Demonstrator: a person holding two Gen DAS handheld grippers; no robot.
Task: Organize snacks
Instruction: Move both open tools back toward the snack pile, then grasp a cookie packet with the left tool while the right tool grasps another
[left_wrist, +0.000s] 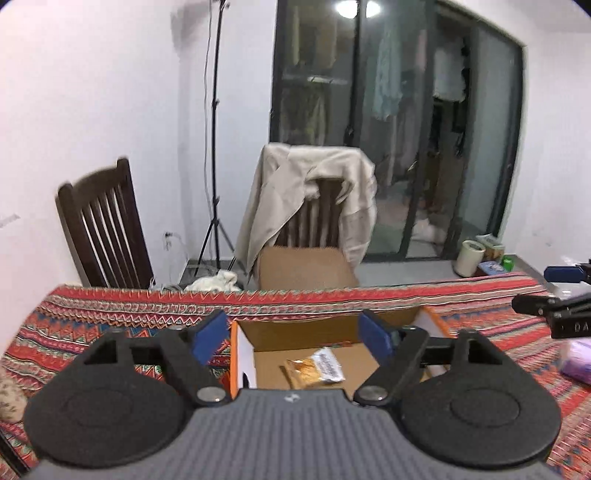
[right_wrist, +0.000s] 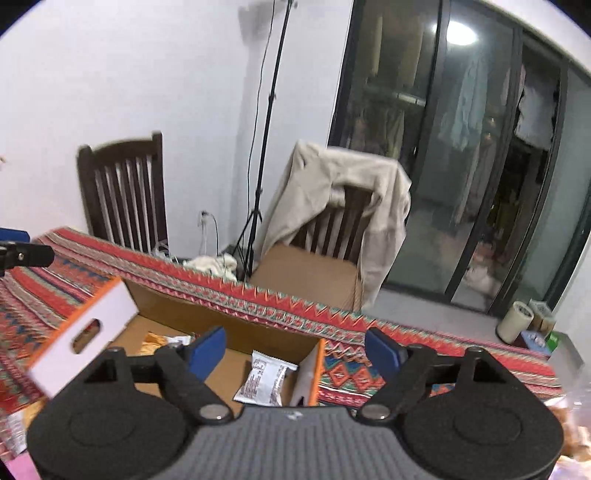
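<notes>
Both grippers are held up over the cardboard box (left_wrist: 306, 334), which is parked on the counter (left_wrist: 110, 314) with its patterned red cloth, and nothing is pinched by either one. The left gripper (left_wrist: 293, 334) is seen with jaws spread wide and empty, and the same goes for the right gripper (right_wrist: 295, 350), jaws spread with only air between them. Inside the box, an orange snack packet (left_wrist: 312, 369) is lying flat on the cardboard floor, and a white wrapper with printed text (right_wrist: 264, 380) is tucked near the orange-edged right wall, so at least two snacks look sorted already. More loose stuff is hinted at along the edges: something purple (left_wrist: 578, 360) at the right of the left view and blurry packets at the bottom right of the right view, too smeared to name. So probably more is left to be fetched. What could go wrong: the white flap with the handle cutout (right_wrist: 79, 334) is standing up on the left side, and it could easily be clipped by a gripper swinging across, which would shove the light box around on that slippery-looking cloth. The other gripper is also hovering close by in each view, so a bump between the two is possible if both are sent in at once. Crinkly packets can also be pinched by one corner only and dropped outside the box.
</notes>
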